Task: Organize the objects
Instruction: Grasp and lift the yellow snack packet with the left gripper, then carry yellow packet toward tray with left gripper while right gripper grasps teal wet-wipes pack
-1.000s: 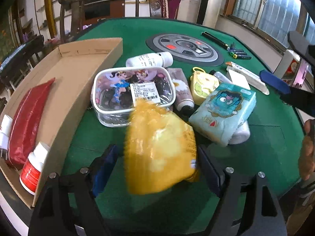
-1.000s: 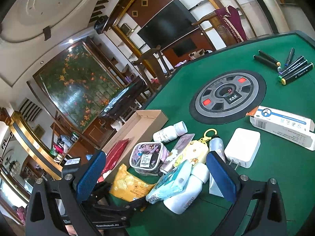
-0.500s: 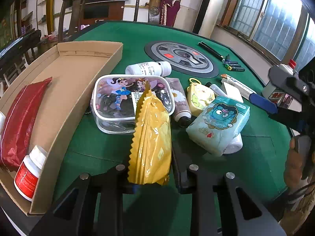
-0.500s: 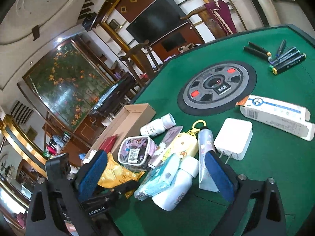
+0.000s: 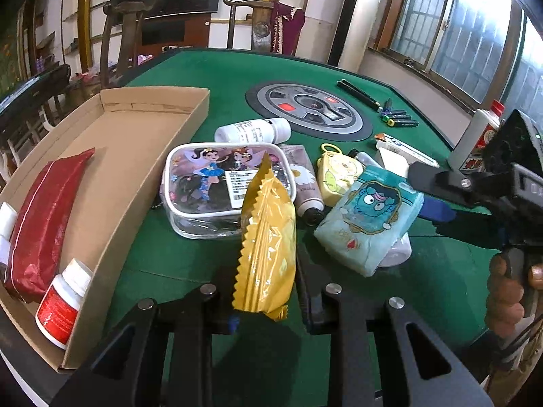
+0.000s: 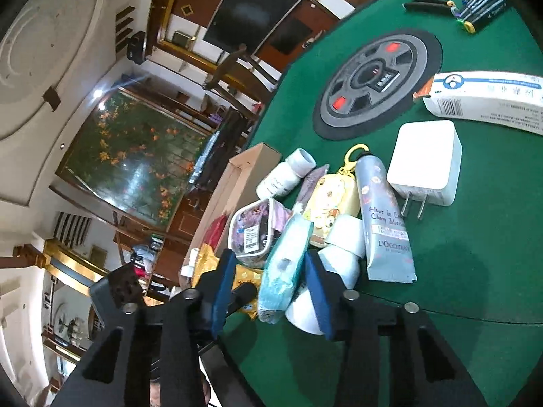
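My left gripper is shut on a yellow snack packet and holds it on edge just above the green table. To its right a light-blue tissue pack leans on a white bottle. In the right wrist view the same tissue pack stands between the blue pads of my right gripper. Those jaws are closing. A gap still shows between the left pad and the pack.
A cardboard box at the left holds a red pouch and a red-labelled bottle. Behind the packet lie a cartoon pouch, a white bottle, a cream tube, a white charger and markers.
The left jaws closed on the yellow packet, which turned from flat to on edge. The right gripper sank and rolled, and its jaws narrowed around the tissue pack.
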Demonstrator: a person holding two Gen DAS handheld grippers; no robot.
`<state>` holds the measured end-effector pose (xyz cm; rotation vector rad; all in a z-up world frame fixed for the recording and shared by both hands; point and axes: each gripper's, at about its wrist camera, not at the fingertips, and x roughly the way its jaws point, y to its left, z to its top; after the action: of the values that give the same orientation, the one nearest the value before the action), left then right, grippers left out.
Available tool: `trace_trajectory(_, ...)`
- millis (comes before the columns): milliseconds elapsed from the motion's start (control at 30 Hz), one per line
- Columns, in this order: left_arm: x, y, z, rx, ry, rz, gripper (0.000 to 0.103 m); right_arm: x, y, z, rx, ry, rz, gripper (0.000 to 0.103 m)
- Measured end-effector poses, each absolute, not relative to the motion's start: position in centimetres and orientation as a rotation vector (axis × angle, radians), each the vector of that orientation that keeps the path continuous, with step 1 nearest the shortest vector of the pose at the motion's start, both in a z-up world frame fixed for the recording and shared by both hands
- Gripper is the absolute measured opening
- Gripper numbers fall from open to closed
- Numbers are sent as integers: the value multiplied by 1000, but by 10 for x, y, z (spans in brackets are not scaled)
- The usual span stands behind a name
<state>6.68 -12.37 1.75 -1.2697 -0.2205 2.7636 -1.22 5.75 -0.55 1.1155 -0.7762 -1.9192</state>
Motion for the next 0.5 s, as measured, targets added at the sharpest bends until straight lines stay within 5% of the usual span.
trace_trajectory(133,62,-121,17,-1269,-239,2746,25,-11,48,-6,1136,-731,-1951,31)
trace_trajectory(200,62,-118,18,-1263,-230,2742,25,-8,40,-5,1143,-655,-1997,17)
trace_trajectory(500,67,-128,25,-1247,-244,2768,25,7,41,13,986,-525,-2123,13)
